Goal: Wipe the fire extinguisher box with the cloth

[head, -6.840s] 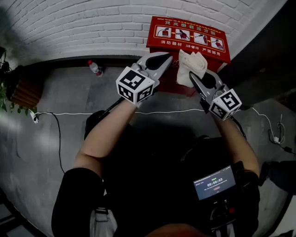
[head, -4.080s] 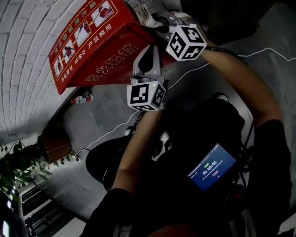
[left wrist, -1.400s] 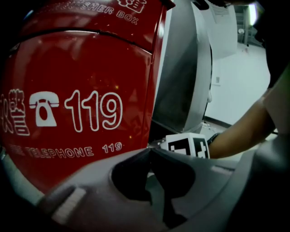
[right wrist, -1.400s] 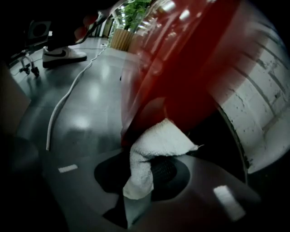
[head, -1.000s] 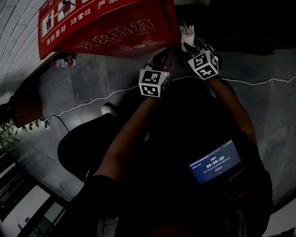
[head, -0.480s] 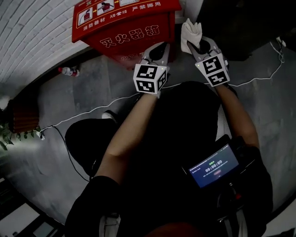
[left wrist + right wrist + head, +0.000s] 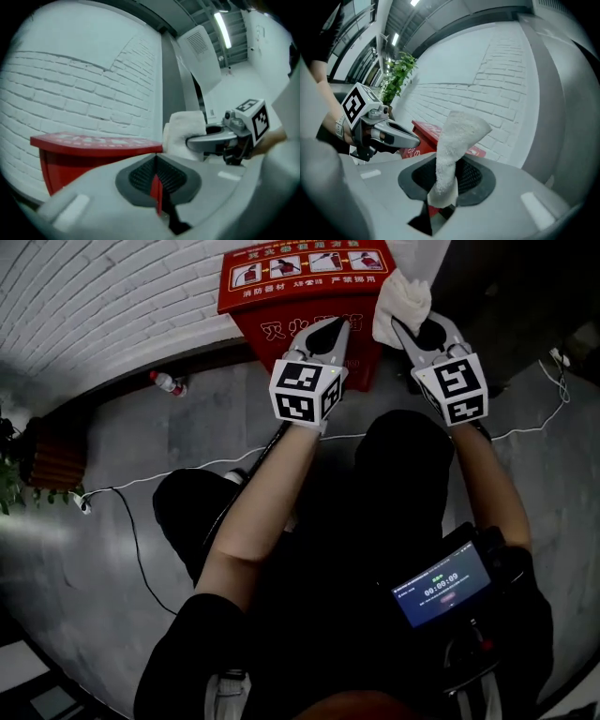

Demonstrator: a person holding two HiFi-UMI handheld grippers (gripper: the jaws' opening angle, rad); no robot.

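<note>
while right gripper [image 7: 412, 326] jaws clamp the white cloth [image 7: 401, 302] beside the red fire extinguisher box [image 7: 281, 289], left gripper [image 7: 330, 329] jaws sit closed, empty; box carries white chinese lettering.

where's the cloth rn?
Head view, upper right: the cloth is clamped in the right hand-held gripper, beside the right edge of the red fire extinguisher box.
</note>
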